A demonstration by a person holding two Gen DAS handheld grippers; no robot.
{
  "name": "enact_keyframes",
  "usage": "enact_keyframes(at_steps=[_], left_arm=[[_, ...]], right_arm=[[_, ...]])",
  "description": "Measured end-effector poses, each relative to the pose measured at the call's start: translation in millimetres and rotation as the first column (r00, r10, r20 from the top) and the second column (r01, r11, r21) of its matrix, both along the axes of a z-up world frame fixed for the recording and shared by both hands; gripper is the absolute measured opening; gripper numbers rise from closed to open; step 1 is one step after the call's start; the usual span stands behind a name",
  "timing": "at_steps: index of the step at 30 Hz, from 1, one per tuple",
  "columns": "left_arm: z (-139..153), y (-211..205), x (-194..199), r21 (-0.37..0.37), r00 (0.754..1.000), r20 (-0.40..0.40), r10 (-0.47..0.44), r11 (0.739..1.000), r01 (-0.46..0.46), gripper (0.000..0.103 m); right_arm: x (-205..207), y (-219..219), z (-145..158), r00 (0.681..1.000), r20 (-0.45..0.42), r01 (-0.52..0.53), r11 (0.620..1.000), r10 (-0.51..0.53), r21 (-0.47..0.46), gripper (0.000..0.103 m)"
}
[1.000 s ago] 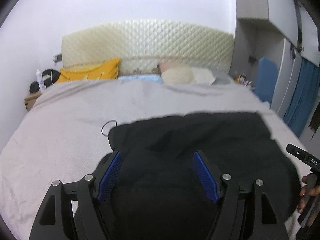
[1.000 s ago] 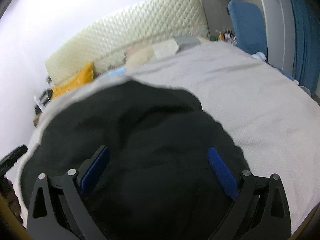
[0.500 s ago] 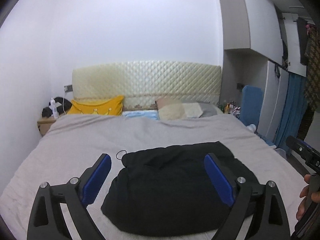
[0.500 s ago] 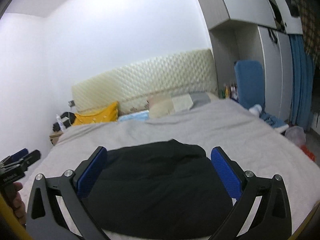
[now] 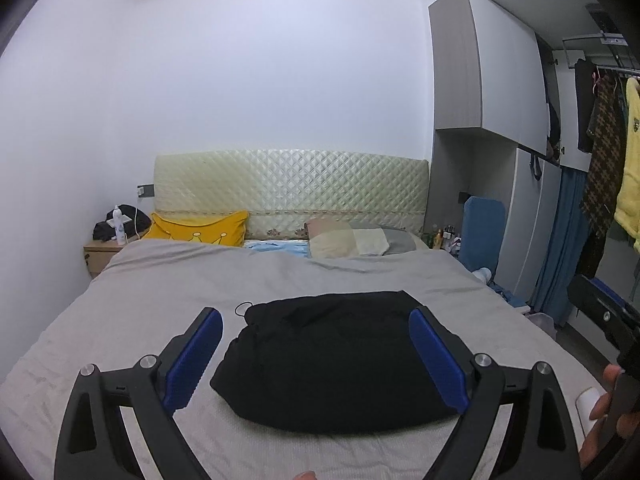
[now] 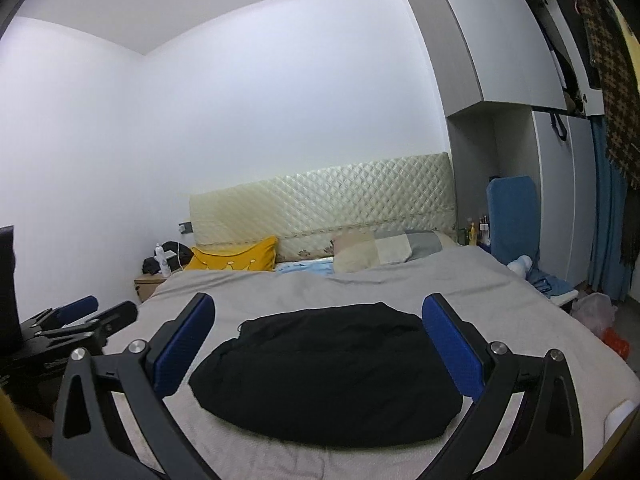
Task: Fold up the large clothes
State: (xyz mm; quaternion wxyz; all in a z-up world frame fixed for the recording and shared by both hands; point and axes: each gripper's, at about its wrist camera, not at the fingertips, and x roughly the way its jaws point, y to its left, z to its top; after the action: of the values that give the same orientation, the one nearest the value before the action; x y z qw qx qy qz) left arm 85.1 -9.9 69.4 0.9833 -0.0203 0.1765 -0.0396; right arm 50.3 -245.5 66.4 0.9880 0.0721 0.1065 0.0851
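A black garment [image 5: 332, 360] [image 6: 320, 372] lies folded into a compact bundle on the grey bed cover [image 5: 160, 288] [image 6: 500, 304], near the foot of the bed. My left gripper [image 5: 316, 320] hovers above and behind it, open, with nothing between its blue pads [image 5: 192, 360]. My right gripper [image 6: 319, 304] is likewise open and clear of the cloth, blue pads [image 6: 452, 352] spread wide. Each gripper shows at the edge of the other's view, the right gripper [image 5: 604, 312] held by a hand, the left gripper [image 6: 80, 316] at the far left.
A thin black loop [image 5: 242, 309] lies on the cover by the garment's far left corner. Pillows, one yellow [image 5: 196, 230], sit against the quilted headboard [image 5: 288, 184]. A nightstand [image 5: 100, 256] stands left; a wardrobe [image 5: 504, 80], blue chair [image 5: 480, 236] and hanging clothes [image 5: 608, 152] right.
Both grippers have drawn back and risen away from the black garment, which stays on the bed. The left jaws have spread wider than a second ago.
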Motion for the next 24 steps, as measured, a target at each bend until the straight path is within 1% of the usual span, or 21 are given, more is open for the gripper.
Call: enact_keyframes(at_steps=[4,7,9,12,15,19,24], left_arm=[[-10.6,3.0,-12.7,-0.016,1.0,-0.026,0.008,1.0,-0.008,0.095],[-20.9,5.1,-21.6,-0.004,0.998,-0.045,0.032,0.999,-0.032,0.095],[-27.1,5.1,-26.1,0.005,0.998,-0.061,0.023,1.0,-0.023,0.095],[-34.8,3.0,-29.6,0.036,0.997,-0.071,0.024,0.999,-0.021,0.095],[-43.3,2.4,-28.8,0.052,0.996,-0.089,0.027,0.998,-0.023,0.095],[-56.5,2.8,-19.9,0.04,0.991,-0.136,0.002,0.999,0.003,0.095],[-67.9,3.4,-11.8,0.042,0.987,-0.158,0.004,0.999,0.002,0.095]], right_arm=[[-17.2,7.5,-11.9,1.0,-0.019,-0.019,1.0,0.018,-0.008,0.103],[-27.0,9.4,-28.3,0.999,-0.045,-0.029,1.0,0.029,-0.001,0.103],[-32.2,10.9,-37.8,0.998,-0.061,-0.035,0.999,0.035,0.007,0.103],[-33.2,14.9,-50.8,0.996,-0.09,-0.029,0.999,0.027,-0.015,0.103],[-30.2,16.2,-61.6,0.992,-0.122,-0.018,1.0,0.015,-0.026,0.103],[-28.2,17.9,-71.4,0.989,-0.15,-0.004,0.999,-0.001,-0.037,0.103],[-31.5,23.3,-77.8,0.987,-0.158,0.014,0.997,-0.026,-0.075,0.103]])
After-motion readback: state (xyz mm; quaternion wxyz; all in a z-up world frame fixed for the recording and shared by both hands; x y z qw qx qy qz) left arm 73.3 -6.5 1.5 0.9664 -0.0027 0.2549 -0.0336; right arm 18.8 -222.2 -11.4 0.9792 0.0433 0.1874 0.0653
